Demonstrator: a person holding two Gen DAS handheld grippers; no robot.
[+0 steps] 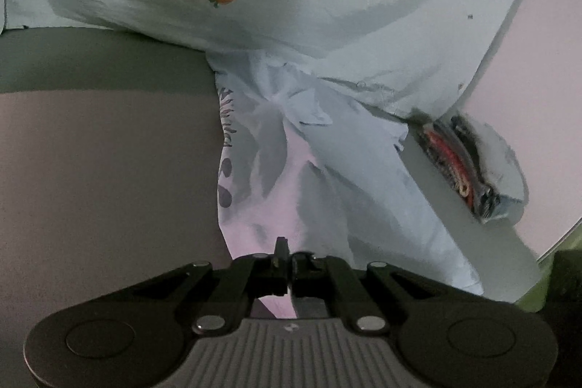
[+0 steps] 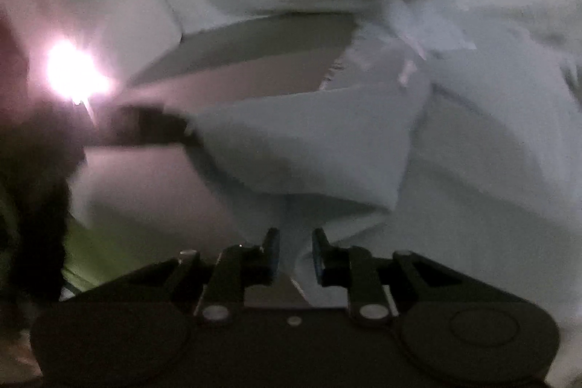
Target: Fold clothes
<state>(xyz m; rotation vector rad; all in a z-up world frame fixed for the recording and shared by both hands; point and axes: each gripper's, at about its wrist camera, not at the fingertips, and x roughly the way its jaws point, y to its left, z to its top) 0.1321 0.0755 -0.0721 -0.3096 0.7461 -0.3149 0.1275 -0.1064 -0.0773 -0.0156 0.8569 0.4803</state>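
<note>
Left wrist view: bare bench (image 1: 91, 151) at left; left gripper (image 1: 285, 264), fingers pressed together on the pale garment (image 1: 327, 170) at centre; printed lettering unreadable. Right wrist view, blurred: right gripper (image 2: 295, 255), fingers slightly spread around a fold at lower centre. That loose hold could slip, spoiling the fold.

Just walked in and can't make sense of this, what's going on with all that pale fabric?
A person is folding a pale blue garment printed with small carrots, using two handheld tools. The left tool is shut on an edge of the cloth, pulling it taut over the table. The right tool has its jaws slightly apart with fabric between them; that view is blurred, so whether it grips is unclear. A dark and red folded item lies nearby.
</note>
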